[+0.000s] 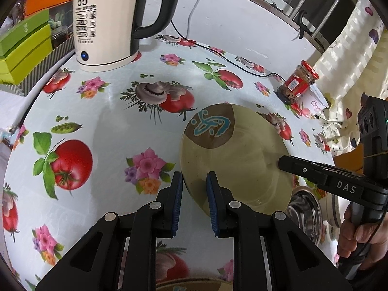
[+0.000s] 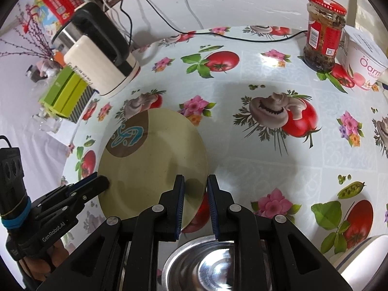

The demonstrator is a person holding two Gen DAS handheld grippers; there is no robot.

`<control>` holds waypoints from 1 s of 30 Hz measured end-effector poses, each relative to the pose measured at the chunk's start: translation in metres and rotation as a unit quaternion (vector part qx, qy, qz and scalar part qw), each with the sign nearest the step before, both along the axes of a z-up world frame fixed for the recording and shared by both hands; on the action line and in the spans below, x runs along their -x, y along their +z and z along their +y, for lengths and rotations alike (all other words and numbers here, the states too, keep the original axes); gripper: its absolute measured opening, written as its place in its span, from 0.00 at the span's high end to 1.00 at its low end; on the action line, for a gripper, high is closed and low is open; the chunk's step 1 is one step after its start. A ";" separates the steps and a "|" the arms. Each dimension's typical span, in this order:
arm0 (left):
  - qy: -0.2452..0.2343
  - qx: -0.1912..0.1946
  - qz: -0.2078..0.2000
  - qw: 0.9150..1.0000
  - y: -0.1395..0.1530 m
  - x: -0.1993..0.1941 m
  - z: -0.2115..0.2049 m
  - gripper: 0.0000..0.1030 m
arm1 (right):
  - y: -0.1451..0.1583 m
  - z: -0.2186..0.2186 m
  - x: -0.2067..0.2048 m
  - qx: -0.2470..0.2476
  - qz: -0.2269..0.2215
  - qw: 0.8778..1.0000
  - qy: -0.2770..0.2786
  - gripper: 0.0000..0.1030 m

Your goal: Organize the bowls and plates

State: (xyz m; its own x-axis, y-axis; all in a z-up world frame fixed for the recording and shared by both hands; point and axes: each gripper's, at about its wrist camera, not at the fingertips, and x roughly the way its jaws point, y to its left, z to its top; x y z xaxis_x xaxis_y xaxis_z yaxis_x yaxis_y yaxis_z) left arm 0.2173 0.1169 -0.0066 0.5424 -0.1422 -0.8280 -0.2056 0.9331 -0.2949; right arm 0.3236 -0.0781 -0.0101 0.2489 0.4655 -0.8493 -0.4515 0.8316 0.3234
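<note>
I hold one two-finger gripper in each hand, and both grip the same round olive-green ceramic plate with a brown patch and teal character. My left gripper is clamped on the plate's left rim, its blue-padded fingers closed over the edge. My right gripper is clamped on the opposite rim, one blue pad above the plate and one beneath it. The plate sits tilted between the two grippers, above the round table covered in a pale oilcloth printed with tomatoes, mushrooms and flowers.

A shiny stainless-steel bowl lies just below my right gripper, beside the plate's near edge. A cream electric kettle with a black handle stands at the far side of the table. A glass jar with a red lid and red label stands near a white yogurt tub, well apart from the plate. My right hand wraps the right gripper's handle.
</note>
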 end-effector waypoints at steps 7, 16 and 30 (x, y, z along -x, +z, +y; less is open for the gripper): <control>0.007 0.001 -0.001 1.000 0.002 0.014 0.003 0.80 | 0.002 0.004 0.013 -0.001 0.000 1.000 0.007 0.82; 0.018 0.002 -0.003 1.000 0.004 0.036 0.010 0.80 | 0.005 0.010 0.031 -0.004 0.000 1.000 0.020 0.82; 0.040 0.004 -0.007 0.999 0.007 0.072 0.016 0.80 | 0.007 0.016 0.063 -0.005 0.000 0.999 0.037 0.82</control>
